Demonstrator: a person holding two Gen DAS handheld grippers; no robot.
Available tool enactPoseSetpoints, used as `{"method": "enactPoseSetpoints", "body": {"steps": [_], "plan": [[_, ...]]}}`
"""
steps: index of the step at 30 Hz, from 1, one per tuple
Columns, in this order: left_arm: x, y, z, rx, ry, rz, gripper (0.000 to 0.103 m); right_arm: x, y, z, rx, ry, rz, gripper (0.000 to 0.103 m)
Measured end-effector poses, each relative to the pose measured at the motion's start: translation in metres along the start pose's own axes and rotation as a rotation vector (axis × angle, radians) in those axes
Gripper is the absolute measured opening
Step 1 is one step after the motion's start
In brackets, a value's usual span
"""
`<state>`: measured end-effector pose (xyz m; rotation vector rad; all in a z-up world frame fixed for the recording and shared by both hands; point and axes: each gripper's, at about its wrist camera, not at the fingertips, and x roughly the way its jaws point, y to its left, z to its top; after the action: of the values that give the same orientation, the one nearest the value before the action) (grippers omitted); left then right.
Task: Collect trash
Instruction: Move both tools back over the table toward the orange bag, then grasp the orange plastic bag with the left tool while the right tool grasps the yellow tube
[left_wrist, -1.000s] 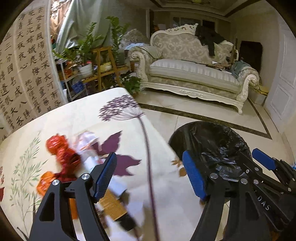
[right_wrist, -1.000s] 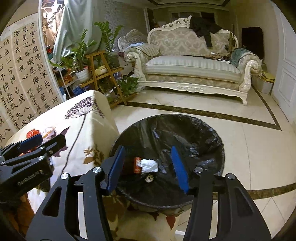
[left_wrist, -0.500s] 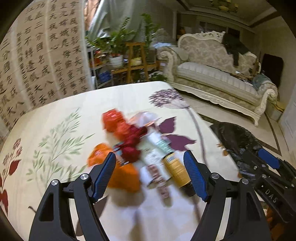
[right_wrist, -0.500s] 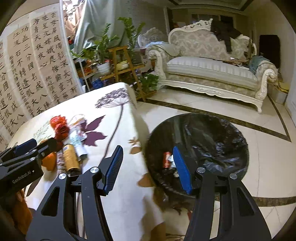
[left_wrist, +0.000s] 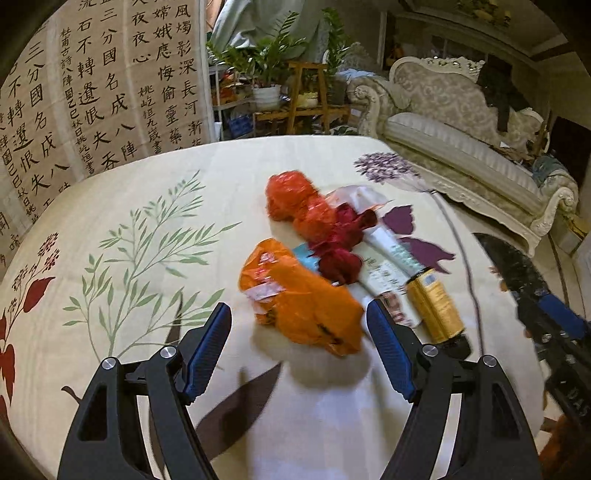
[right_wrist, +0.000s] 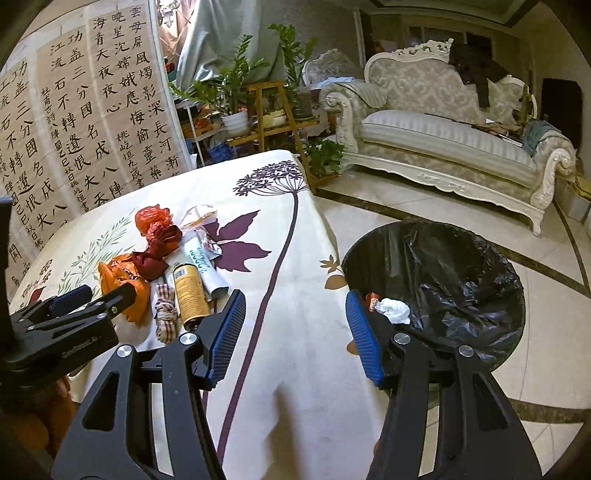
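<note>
- The left wrist view looks straight onto the litter heap on the tabletop (left_wrist: 110, 206), with its floral cloth: a crumpled orange bag (left_wrist: 299, 295) at the near edge of the heap, a dark red wrapper (left_wrist: 340, 251) behind it, a brighter red-orange wrapper (left_wrist: 295, 199) at the far end, and a gold can (left_wrist: 436, 306) lying on its side on the heap's right.
- A white tube (left_wrist: 391, 247) lies between the dark red wrapper and the gold can.
- The left hand-held gripper (left_wrist: 299, 332) has its jaws wide apart with nothing gripped; the orange bag sits just ahead of them, and whether the pads touch it I cannot tell.
- Only the right wrist view shows the inside of the trash bin (right_wrist: 443, 258), lined with a black bag, on the floor just right of the heap's tabletop.
- In the bin lie a crumpled white tissue (right_wrist: 395, 310) and a small red scrap (right_wrist: 371, 297); the left view catches only a dark sliver of the bin.
- The right hand-held gripper (right_wrist: 295, 332) is about half open and empty, over the tabletop's edge between the heap and the bin.
- The right view also shows a checked scrap (right_wrist: 164, 306) beside the can, at the heap's near side.
</note>
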<state>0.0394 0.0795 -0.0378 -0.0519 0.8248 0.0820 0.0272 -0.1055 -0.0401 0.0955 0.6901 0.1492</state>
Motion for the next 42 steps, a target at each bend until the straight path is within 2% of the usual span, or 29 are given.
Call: {"method": "enactPoseSetpoints", "body": {"steps": [9, 19, 24, 25, 26, 27, 31, 42], "plan": [[0.002, 0.034, -0.007, -0.068, 0.048, 0.017, 0.075, 0.003, 0.004, -0.001, -0.007, 0.012, 0.015, 0.055], [0.004, 0.030, 0.012, -0.079, 0.014, 0.005, 0.080, 0.007, 0.016, 0.001, -0.032, 0.020, 0.034, 0.055], [0.021, 0.033, 0.017, -0.088, 0.051, 0.011, 0.080, 0.009, 0.021, 0.002, -0.043, 0.026, 0.040, 0.055], [0.022, 0.035, 0.017, -0.096, 0.051, 0.002, 0.079, 0.009, 0.022, 0.002, -0.046, 0.027, 0.042, 0.055], [0.020, 0.035, 0.017, -0.096, 0.043, -0.004, 0.067, 0.010, 0.024, 0.002, -0.048, 0.029, 0.044, 0.055], [0.019, 0.035, 0.017, -0.090, 0.038, -0.012, 0.061, 0.010, 0.025, 0.002, -0.050, 0.029, 0.045, 0.055], [0.016, 0.035, 0.014, -0.054, 0.032, -0.032, 0.057, 0.012, 0.031, 0.002, -0.061, 0.035, 0.055, 0.055], [-0.003, 0.044, -0.005, -0.030, 0.028, -0.049, 0.056, 0.021, 0.056, -0.001, -0.113, 0.060, 0.096, 0.054]]}}
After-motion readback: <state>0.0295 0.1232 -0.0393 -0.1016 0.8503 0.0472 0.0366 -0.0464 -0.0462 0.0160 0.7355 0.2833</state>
